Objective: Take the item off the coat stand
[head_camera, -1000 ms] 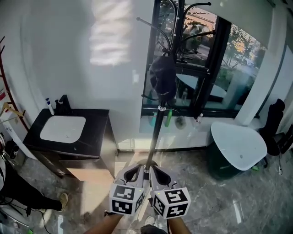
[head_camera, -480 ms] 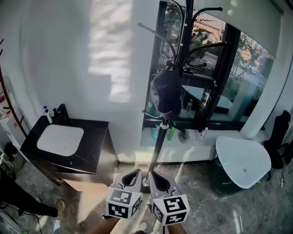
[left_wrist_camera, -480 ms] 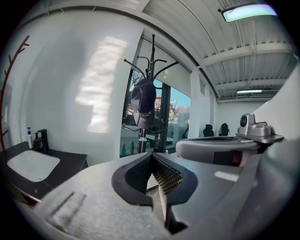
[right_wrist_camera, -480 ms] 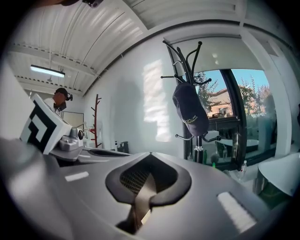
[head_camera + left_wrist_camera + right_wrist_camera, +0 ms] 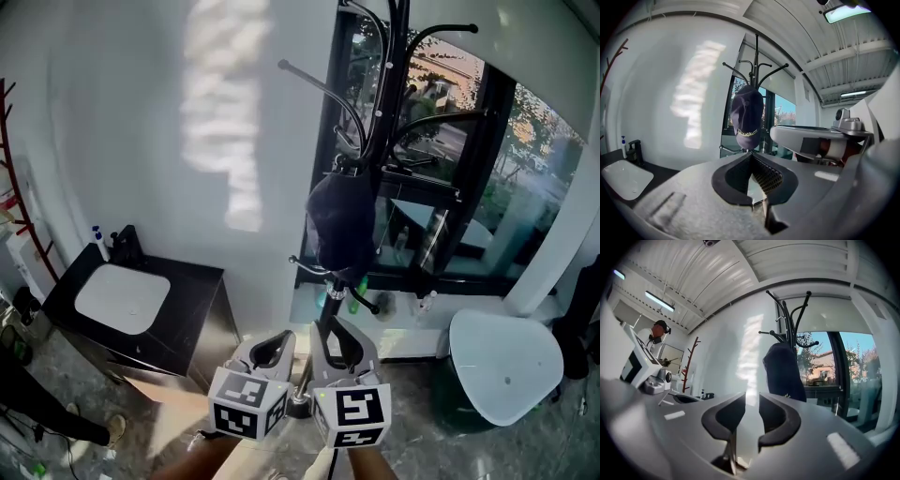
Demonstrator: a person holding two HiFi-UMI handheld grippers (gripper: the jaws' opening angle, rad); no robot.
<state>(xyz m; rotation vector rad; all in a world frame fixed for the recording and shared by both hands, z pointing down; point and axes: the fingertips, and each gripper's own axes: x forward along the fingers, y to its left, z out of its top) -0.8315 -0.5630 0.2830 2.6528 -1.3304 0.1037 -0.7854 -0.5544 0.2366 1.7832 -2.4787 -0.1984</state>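
Note:
A dark cap (image 5: 342, 225) hangs from a hook of the black coat stand (image 5: 392, 56), in front of the window. Both grippers are held side by side below it, pointing up at the stand's pole. My left gripper (image 5: 272, 352) is shut, its tips meeting with nothing between them (image 5: 751, 157). My right gripper (image 5: 337, 342) has its jaws opening, with a narrow empty gap between them (image 5: 752, 397). The cap (image 5: 746, 115) is ahead and above in the left gripper view. It sits just right of the jaw line in the right gripper view (image 5: 783, 373). Neither gripper touches it.
A black vanity with a white sink (image 5: 122, 298) stands against the wall at the left. A white oval tub (image 5: 506, 352) is at the right under the window. A person's leg (image 5: 47, 422) shows at the lower left, and a red rack (image 5: 14, 187) at the left edge.
Both grippers have come forward and up toward the stand, and the cap now looks nearer and larger. The right gripper's jaws have parted slightly.

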